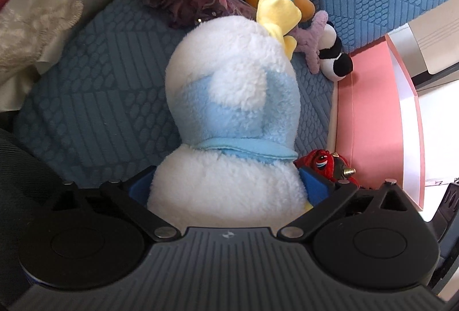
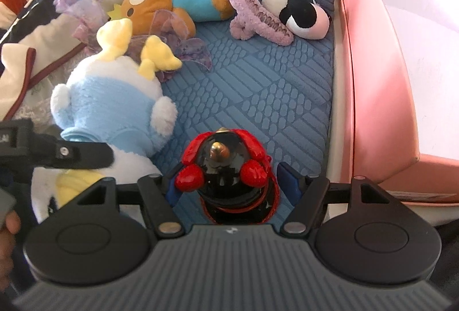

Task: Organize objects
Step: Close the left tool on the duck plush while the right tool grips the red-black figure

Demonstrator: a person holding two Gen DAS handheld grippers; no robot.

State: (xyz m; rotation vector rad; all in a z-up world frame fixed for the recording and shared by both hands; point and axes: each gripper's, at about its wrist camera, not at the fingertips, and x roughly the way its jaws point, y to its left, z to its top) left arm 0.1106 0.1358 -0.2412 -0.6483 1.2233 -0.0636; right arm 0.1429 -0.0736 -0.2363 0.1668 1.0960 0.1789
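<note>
- Two grippers, each straddling a toy on the blue cushion (image 2: 258, 87).
- left gripper (image 1: 226, 190): fingers spread wide around the white-and-blue duck plush (image 1: 229, 110), long axis toward 12 o'clock; can't tell if the pads press.
- right gripper (image 2: 226, 184): partly open, red-and-black toy figure (image 2: 226, 167) between the pads with a gap showing at the right one, pink box (image 2: 381, 81) at 2 o'clock.

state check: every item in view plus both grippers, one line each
duck plush: lying feet-away between the open left gripper jaws
red and black toy figure: between right gripper jaws, grip unclear
bear plush: lying on blue cushion
purple hair claw: lying open
black and white plush: lying against pink box
</note>
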